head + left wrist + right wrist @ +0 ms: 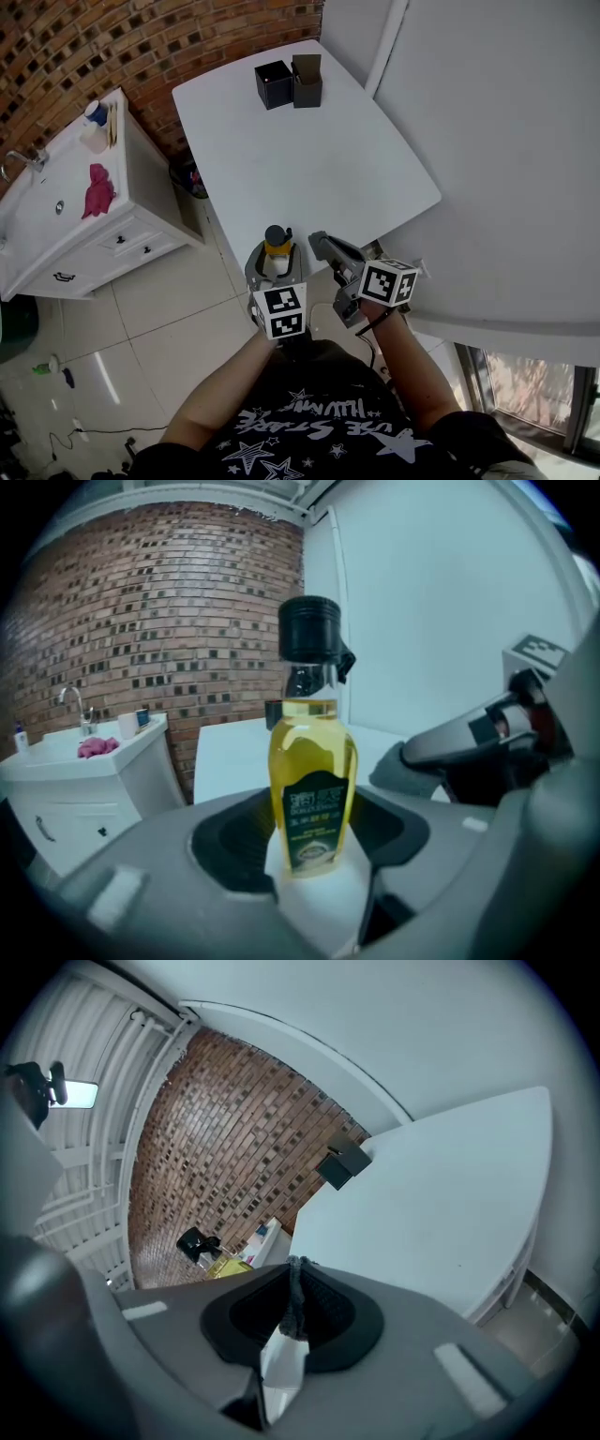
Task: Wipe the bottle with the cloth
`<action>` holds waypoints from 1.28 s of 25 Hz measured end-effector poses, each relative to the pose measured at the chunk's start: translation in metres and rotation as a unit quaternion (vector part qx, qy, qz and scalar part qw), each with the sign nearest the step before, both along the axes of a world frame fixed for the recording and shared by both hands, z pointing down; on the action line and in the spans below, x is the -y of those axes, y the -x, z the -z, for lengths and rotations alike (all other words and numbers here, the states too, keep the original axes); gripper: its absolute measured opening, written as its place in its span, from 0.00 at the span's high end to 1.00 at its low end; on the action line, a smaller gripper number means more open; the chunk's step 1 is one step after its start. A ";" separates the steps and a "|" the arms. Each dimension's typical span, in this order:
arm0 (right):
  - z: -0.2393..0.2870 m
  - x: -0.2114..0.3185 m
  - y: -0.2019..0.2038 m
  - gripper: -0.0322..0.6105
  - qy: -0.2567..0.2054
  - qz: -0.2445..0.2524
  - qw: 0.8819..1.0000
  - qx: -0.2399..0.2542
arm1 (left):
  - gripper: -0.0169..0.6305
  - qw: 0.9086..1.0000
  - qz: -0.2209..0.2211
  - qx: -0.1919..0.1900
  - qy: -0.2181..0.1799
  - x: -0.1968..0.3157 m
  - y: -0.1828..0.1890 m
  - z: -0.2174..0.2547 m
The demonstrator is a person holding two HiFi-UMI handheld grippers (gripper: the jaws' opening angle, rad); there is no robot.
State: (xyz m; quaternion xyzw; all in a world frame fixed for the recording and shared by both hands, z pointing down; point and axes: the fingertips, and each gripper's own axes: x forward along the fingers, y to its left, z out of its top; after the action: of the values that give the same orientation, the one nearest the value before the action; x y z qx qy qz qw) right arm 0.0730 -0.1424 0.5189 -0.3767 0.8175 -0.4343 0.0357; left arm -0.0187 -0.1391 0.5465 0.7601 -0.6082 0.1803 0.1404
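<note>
Left gripper [275, 267] clamps cooking-oil bottle [312, 780] low on its body, upright, near table's [309, 159] 6 o'clock edge, probably to steady it. Right gripper [319, 242] at bottle's 3 o'clock, jaws pinched on grey cloth [294, 1307], looks ready to wipe.

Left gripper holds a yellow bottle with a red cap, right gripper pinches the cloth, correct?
No: the left gripper view shows a black cap, not red. The left gripper does hold the yellow bottle; the right gripper pinches the cloth.
</note>
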 end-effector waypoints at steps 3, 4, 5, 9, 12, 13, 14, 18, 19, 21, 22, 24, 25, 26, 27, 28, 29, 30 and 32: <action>0.011 0.003 0.011 0.89 -0.020 0.028 0.999 0.001 | 0.60 0.999 -0.051 -0.007 -0.003 0.000 -0.003 0.000; 0.015 0.004 0.015 0.89 -0.026 0.037 0.999 0.001 | 0.60 0.998 -0.069 -0.010 -0.003 0.000 -0.004 0.000; 0.019 0.005 0.018 0.89 -0.030 0.046 0.998 0.003 | 0.60 0.996 -0.087 -0.012 -0.003 -0.001 -0.004 0.001; 0.029 0.010 0.025 0.89 -0.041 0.064 0.997 0.010 | 0.60 0.987 -0.158 -0.018 -0.011 -0.003 -0.007 0.001; 0.034 0.015 0.030 0.89 -0.047 0.074 0.996 0.014 | 0.60 0.976 -0.218 -0.023 -0.020 -0.006 -0.009 0.001; 0.038 0.016 0.032 0.89 -0.048 0.079 0.996 0.018 | 0.60 0.971 -0.237 -0.024 -0.020 -0.007 -0.010 0.001; 0.041 0.016 0.035 0.89 -0.050 0.085 0.995 0.023 | 0.60 0.967 -0.254 -0.023 -0.019 -0.009 -0.010 0.001; 0.053 0.015 0.050 0.89 -0.060 0.117 0.991 0.036 | 0.60 0.949 -0.313 -0.029 -0.020 -0.014 -0.010 0.002; 0.055 0.015 0.053 0.89 -0.061 0.124 0.990 0.037 | 0.60 0.944 -0.327 -0.031 -0.021 -0.016 -0.010 0.002; 0.058 0.014 0.058 0.89 -0.059 0.133 0.989 0.038 | 0.60 0.934 -0.356 -0.035 -0.022 -0.018 -0.010 0.002; 0.059 0.014 0.060 0.89 -0.059 0.134 0.988 0.040 | 0.60 0.928 -0.370 -0.037 -0.022 -0.019 -0.010 0.002; 0.060 0.015 0.062 0.89 -0.056 0.131 0.989 0.046 | 0.60 0.916 -0.399 -0.040 -0.022 -0.021 -0.010 0.002; 0.061 0.015 0.062 0.89 -0.055 0.127 0.989 0.049 | 0.60 0.910 -0.412 -0.042 -0.022 -0.021 -0.010 0.002; 0.061 0.015 0.062 0.89 -0.054 0.122 0.990 0.054 | 0.60 0.904 -0.425 -0.043 -0.021 -0.022 -0.010 0.003; 0.061 0.014 0.062 0.89 -0.052 0.117 0.990 0.058 | 0.60 0.899 -0.435 -0.044 -0.021 -0.023 -0.011 0.003; 0.061 0.013 0.062 0.89 -0.050 0.113 0.990 0.061 | 0.60 0.895 -0.444 -0.046 -0.021 -0.023 -0.012 0.003; 0.060 0.013 0.062 0.89 -0.048 0.108 0.991 0.064 | 0.60 0.891 -0.450 -0.047 -0.022 -0.024 -0.012 0.003; 0.060 0.012 0.062 0.89 -0.047 0.103 0.991 0.066 | 0.60 0.889 -0.454 -0.048 -0.023 -0.024 -0.013 0.003; 0.059 0.012 0.060 0.89 -0.045 0.092 0.992 0.069 | 0.59 0.889 -0.456 -0.048 -0.025 -0.024 -0.013 0.003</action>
State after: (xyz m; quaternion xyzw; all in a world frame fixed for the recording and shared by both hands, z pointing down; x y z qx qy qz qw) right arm 0.0127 -0.1548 0.4602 -0.2668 0.8628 -0.4239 0.0689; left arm -0.0057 -0.1154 0.5431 0.9646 -0.1919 0.1728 0.0529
